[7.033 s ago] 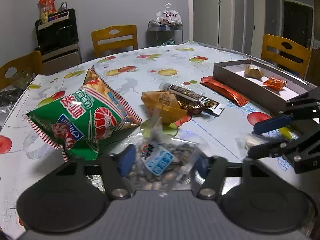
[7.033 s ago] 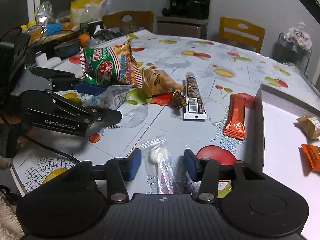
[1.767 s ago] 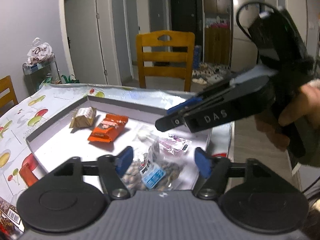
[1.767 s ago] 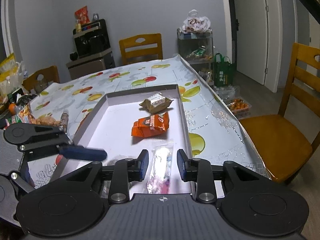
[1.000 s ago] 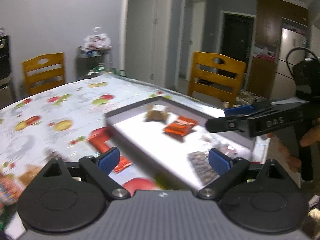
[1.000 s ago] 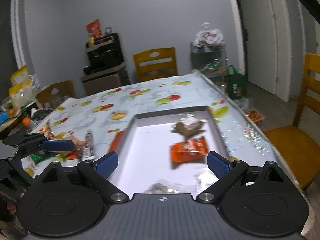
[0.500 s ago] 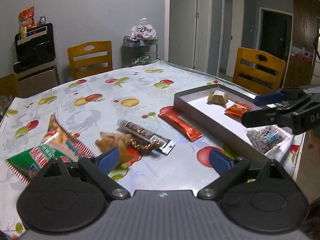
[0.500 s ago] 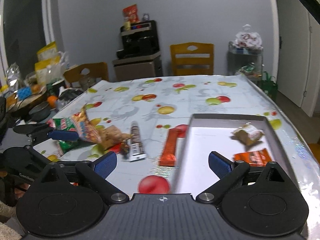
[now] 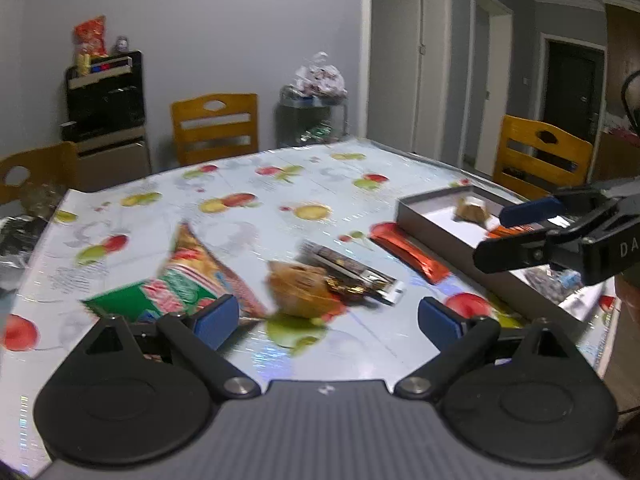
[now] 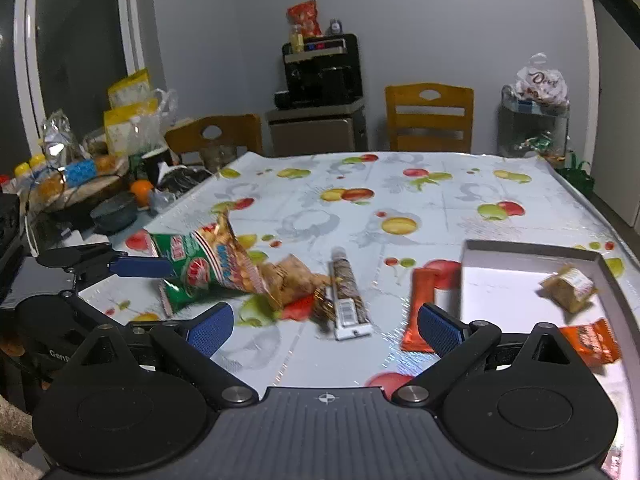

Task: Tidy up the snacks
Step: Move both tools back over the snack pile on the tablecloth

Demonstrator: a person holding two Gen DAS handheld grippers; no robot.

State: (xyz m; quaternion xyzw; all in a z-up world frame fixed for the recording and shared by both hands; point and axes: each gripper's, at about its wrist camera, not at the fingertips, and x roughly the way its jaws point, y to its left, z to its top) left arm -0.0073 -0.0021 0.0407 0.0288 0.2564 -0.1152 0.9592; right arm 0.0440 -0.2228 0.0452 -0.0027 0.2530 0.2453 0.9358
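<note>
Your left gripper is spread wide and holds nothing. It hangs over the near edge of the table. Start at your left: the green bag lies just ahead of the left finger, its long axis running from near-left up to far-right, with the pointed end away from you. Next to the right, almost dead centre between the jaws and a little ahead, sits the yellow pack, a crumpled lump with no clear long axis. I judge this the nearest pick for the left tool: a straight push forward and down would bracket it.

Just beyond it, and touching it, lies the dark bar, with its axis slanting from far-left to near-right, so a grip across its width would need a turn of the wrist. Further right, the orange bar lies parallel to it, just beside the tray wall.

Your right gripper is also wide and empty. From its camera the dark bar lies ahead near the centre, pointing almost straight away from you, so the jaws already span its narrow width. The orange bar sits ahead of the right finger, also pointing away. Both bars are nearer the right tool. The tray already holds a yellow pack and an orange pack.
</note>
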